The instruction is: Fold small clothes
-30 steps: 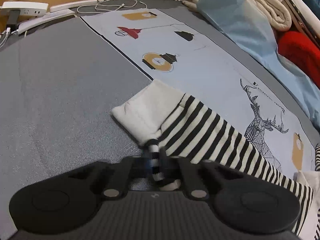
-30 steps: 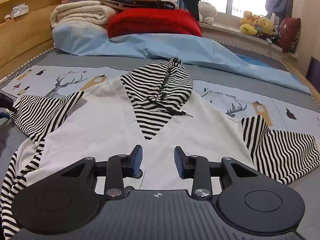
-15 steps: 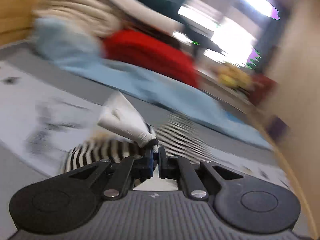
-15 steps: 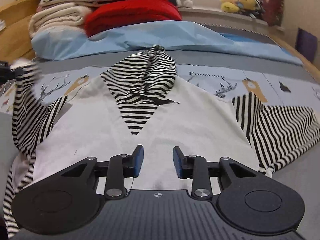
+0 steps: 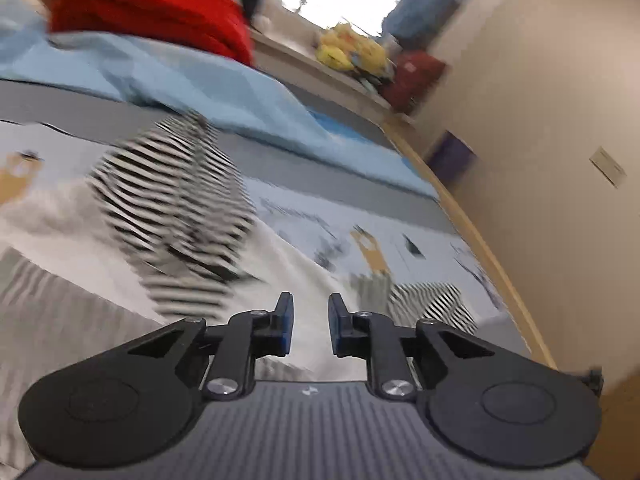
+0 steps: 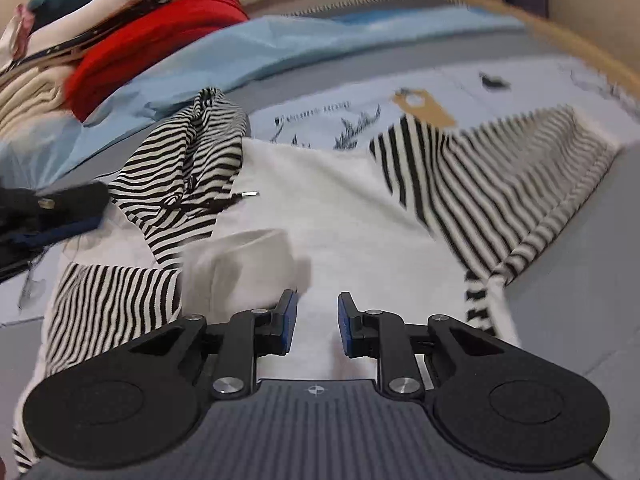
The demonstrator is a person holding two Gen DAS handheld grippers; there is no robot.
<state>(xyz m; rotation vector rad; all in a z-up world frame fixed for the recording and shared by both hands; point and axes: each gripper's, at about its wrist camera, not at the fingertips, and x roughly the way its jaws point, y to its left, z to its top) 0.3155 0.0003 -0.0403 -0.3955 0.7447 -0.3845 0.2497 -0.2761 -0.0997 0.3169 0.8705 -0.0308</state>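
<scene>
- the left gripper (image 5: 310, 316) hangs over the white body of the hoodie (image 6: 340, 216); its jaws have just been opening and stand apart with nothing between them.
- the hoodie lies spread flat on the printed bedsheet (image 6: 460, 84), striped hood (image 6: 188, 148) toward the far pile of bedding.
- its left sleeve (image 6: 108, 300) is folded in across the chest, the white cuff (image 6: 244, 264) resting on the white front just beyond the right gripper's left finger.
- the right gripper (image 6: 317, 318) points down at the lower front of the hoodie; its jaws have just been closing, yet a gap shows between the blue pads and nothing is gripped.
- the right sleeve (image 6: 500, 184) lies spread out to the side on the sheet.
- a red blanket (image 6: 152, 40) and a light blue cover (image 6: 280, 44) lie beyond the hood.
</scene>
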